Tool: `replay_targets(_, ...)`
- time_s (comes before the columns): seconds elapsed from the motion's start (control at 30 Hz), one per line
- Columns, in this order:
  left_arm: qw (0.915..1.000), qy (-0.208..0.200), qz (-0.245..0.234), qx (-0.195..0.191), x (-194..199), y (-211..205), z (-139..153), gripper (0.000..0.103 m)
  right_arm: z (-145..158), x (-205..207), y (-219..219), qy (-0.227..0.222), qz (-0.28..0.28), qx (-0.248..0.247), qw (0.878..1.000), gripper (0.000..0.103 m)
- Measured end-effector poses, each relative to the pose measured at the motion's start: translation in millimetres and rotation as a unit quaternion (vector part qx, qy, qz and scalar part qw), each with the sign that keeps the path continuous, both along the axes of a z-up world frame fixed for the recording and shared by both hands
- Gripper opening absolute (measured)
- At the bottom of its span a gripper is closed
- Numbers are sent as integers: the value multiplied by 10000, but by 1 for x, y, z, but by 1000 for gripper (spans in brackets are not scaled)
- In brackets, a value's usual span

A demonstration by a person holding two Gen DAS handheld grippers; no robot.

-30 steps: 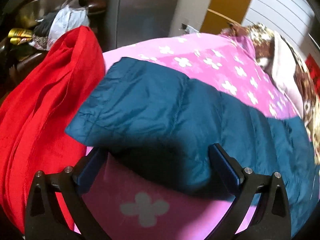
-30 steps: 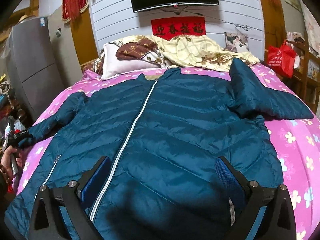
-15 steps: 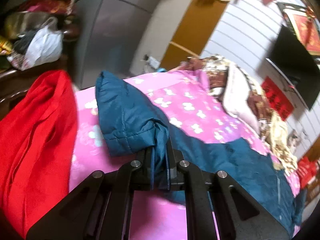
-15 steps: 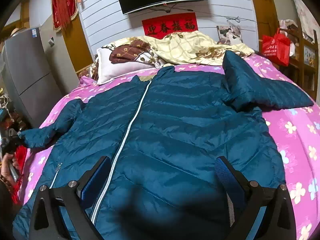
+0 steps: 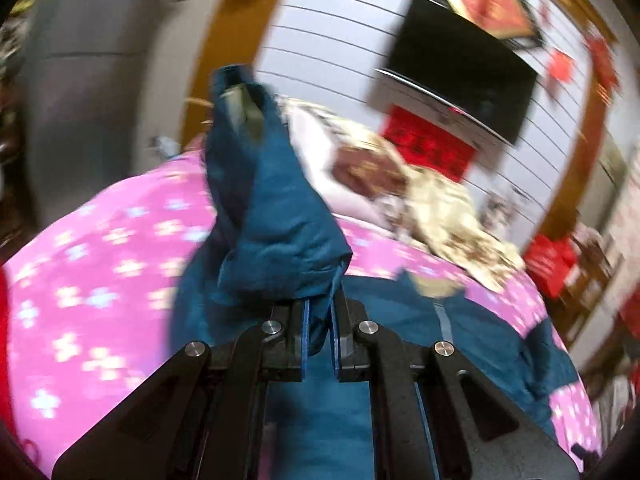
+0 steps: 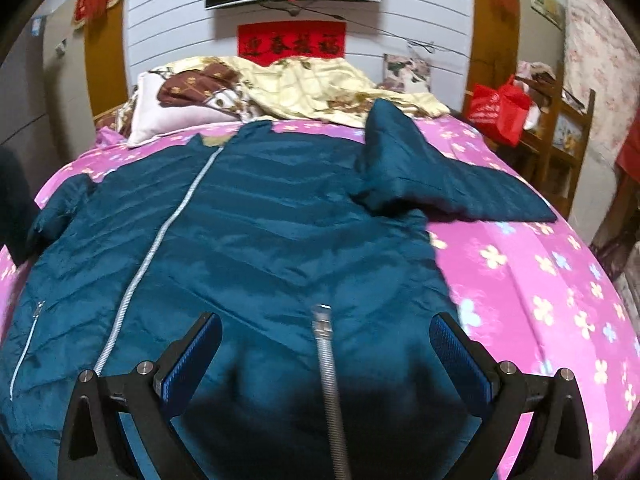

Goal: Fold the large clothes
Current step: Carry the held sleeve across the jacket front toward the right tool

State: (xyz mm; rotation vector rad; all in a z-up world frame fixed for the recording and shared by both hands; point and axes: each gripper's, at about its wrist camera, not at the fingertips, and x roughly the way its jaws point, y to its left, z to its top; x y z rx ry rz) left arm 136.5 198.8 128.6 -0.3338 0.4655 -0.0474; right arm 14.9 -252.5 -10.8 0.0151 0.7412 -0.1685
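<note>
Holding: the left hand-held gripper is clamped on a pinch of the jacket's left sleeve; the jaws have just been closing, with the teal cloth pressed between the pads.
Sleeve attitude: the sleeve is raised off the bed, its cuff standing up and away from the left hand-held gripper, its long axis running from the pads toward the far wall.
Jacket body: the teal jacket is spread flat, zip up, ahead of and below the right hand-held gripper, collar at the far end toward the pillows.
Right hand-held gripper: the jaws are held wide apart over the hem, with nothing gripped.
Turning relation: the jacket body is judged to lie to the right of the held sleeve, so the fold is expected across the zip line.
Other sleeve: the right sleeve is left lying out to the right; the right hand-held gripper is the nearer one to it.
</note>
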Motion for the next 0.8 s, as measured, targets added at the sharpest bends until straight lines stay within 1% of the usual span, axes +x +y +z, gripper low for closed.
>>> replay_targets(0.1,9990,-42,-446,19,14,-52,9,7,-2,-1,-17,89,-159,93,9998,103)
replay_targets(0.2,9963,-54,-860,-14,27,-101,15,7,-2,-1,-30,156,-278,130,9994,103)
replay_targets(0.33,9904,49,-1384,-9,47,-168,12,7,-6,-4,-44,271,-320,154,9990,103)
replay_targets(0.4,9873,189,-1573,-66,62,-195,3,7,-10,-6,-49,354,-298,209,9987,103)
replay_targets(0.6,9751,741,-2058,-355,91,-270,-48,6,-18,-6,-55,551,-175,388,9976,103)
replay_targets(0.7,9679,964,-2285,-401,95,-301,-73,6,-18,-4,-48,608,-65,325,9976,103)
replay_targets(0.8,9593,1115,-2579,-290,94,-334,-92,6,-19,-2,-42,630,31,245,9977,103)
